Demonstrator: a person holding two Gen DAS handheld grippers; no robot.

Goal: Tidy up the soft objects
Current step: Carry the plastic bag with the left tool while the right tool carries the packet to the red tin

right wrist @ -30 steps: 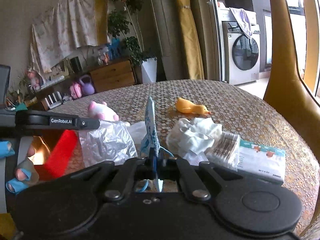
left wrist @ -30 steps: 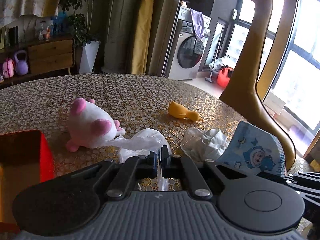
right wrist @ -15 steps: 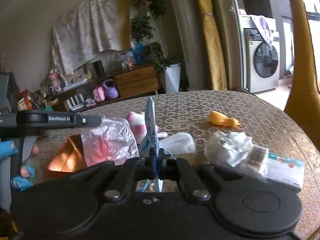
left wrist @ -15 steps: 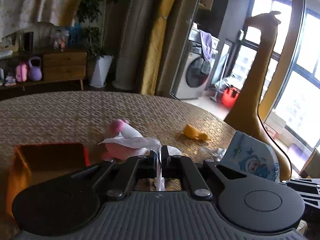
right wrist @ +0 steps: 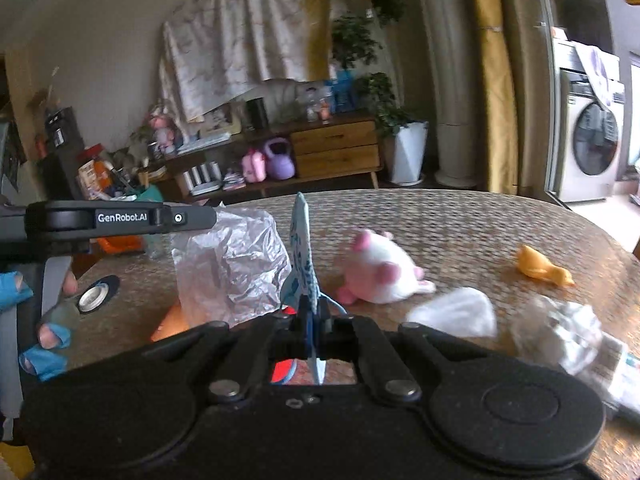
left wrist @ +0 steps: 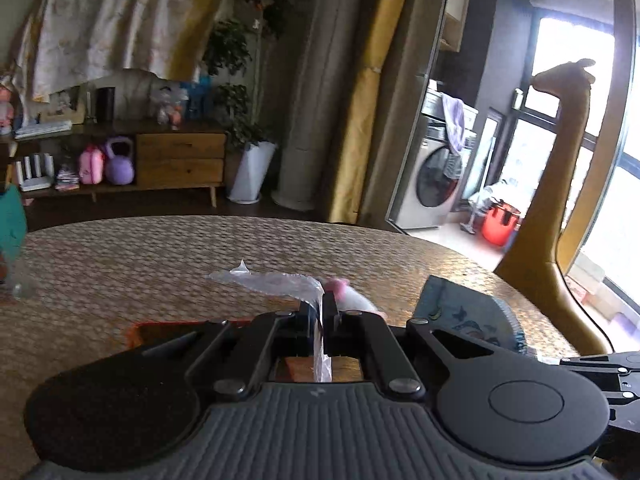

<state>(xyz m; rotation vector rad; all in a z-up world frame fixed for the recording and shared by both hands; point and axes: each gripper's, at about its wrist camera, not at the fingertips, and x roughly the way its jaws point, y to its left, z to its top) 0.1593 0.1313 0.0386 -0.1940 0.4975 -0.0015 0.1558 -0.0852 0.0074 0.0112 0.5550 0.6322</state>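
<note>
A round surface [left wrist: 160, 264] with a gold honeycomb-patterned cover fills the near scene. Far behind it stands a low wooden sideboard with two drawers [right wrist: 335, 149]; a purple kettlebell [right wrist: 279, 159] and a small pink bag [right wrist: 253, 165] sit on its lower shelf to the left. A leafy plant in a white angular pot [left wrist: 248, 176] stands right of the sideboard. Farther right are mustard-yellow curtains [left wrist: 372, 92] and a silver front-loading washing machine [left wrist: 436, 188]. A tall tan giraffe figure [left wrist: 560, 184] rises at the far right by the window, with a red bucket [left wrist: 500, 226] on the floor beside it.
</note>
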